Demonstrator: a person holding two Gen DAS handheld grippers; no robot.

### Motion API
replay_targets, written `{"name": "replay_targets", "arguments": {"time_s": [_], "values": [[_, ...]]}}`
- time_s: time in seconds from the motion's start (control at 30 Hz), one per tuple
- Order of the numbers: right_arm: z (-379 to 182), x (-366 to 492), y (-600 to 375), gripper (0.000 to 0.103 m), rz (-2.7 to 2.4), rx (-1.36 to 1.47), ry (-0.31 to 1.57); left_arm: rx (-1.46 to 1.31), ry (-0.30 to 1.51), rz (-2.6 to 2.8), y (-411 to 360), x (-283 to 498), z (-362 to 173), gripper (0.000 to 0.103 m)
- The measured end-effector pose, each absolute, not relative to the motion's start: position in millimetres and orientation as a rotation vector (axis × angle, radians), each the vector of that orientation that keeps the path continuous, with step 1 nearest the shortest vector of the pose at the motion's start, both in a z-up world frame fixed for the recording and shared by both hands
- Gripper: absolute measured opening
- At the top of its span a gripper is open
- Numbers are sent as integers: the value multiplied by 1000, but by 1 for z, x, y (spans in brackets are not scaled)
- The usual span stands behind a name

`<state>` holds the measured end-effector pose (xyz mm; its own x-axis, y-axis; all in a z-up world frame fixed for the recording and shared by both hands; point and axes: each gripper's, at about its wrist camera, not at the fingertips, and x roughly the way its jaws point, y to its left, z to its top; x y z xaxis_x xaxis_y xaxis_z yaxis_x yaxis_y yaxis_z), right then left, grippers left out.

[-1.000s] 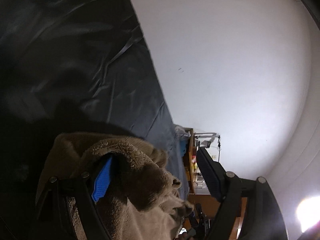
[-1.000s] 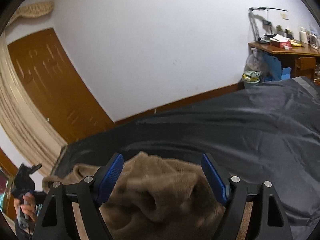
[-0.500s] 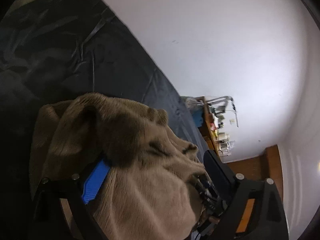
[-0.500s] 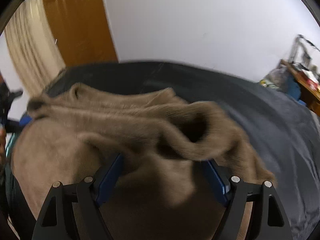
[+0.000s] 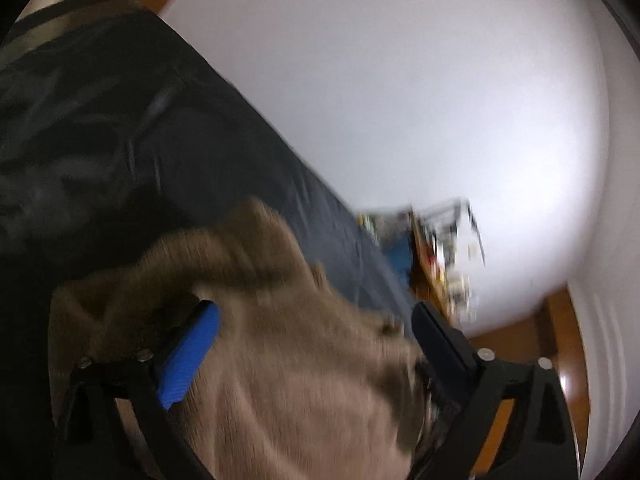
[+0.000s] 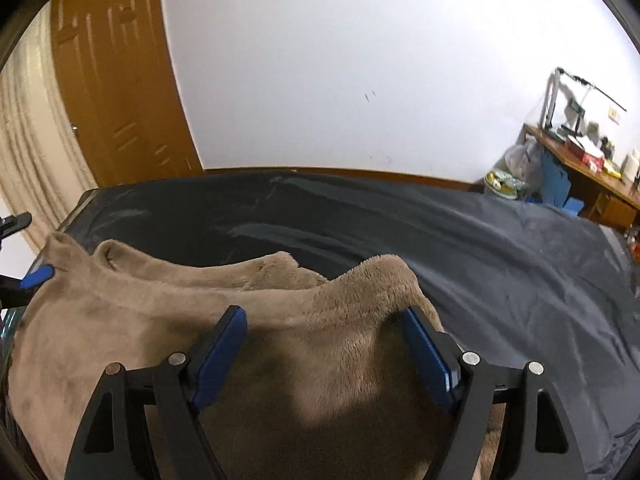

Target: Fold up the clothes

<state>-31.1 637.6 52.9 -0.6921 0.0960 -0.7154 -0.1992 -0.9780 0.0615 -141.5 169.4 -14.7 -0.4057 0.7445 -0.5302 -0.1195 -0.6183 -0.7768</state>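
Note:
A brown fleece garment lies bunched on the near left part of a bed with a dark sheet. My right gripper is open, its blue pads spread wide with the garment's folded edge between them. In the blurred left wrist view the garment fills the gap of my left gripper, which is also open wide. The left gripper's blue pad shows in the right wrist view at the garment's far left corner.
A white wall and a wooden door stand behind the bed. A wooden desk with clutter and a plastic bag stands at the far right. The dark sheet stretches bare to the right of the garment.
The garment has dropped from a lifted bunch to a flatter spread on the bed. Both cameras have swung; the left view is in motion blur. Both grippers stay wide open.

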Motion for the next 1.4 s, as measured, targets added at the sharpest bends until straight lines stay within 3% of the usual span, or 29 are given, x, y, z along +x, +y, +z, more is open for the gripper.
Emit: {"name": "replay_targets", "arguments": {"time_s": [0.27,0.5,0.57,0.77,1.03,1.23,1.4], "values": [[51,-38,607,82,2740,-1357,62,-1260,-468,2348,210,-158,2,101],[20,-85,604,83,2701,-1564,81,-1426,-472,2399,218,-187,-25,102],[17,-91,611,88,2706,-1574,136,-1418,-456,2413,220,-186,-25,102],[13,-84,600,90,2709,-1513,15,-1391,-446,2425,215,-184,-30,102],[49,-29,603,90,2753,-1301,91,-1343,-598,2272,163,-134,6,102],[60,19,570,90,2844,-1274,84,-1296,-389,2259,189,-88,-2,102],[30,32,540,90,2845,-1360,-109,-1258,-137,2378,207,-74,-22,102]]}}
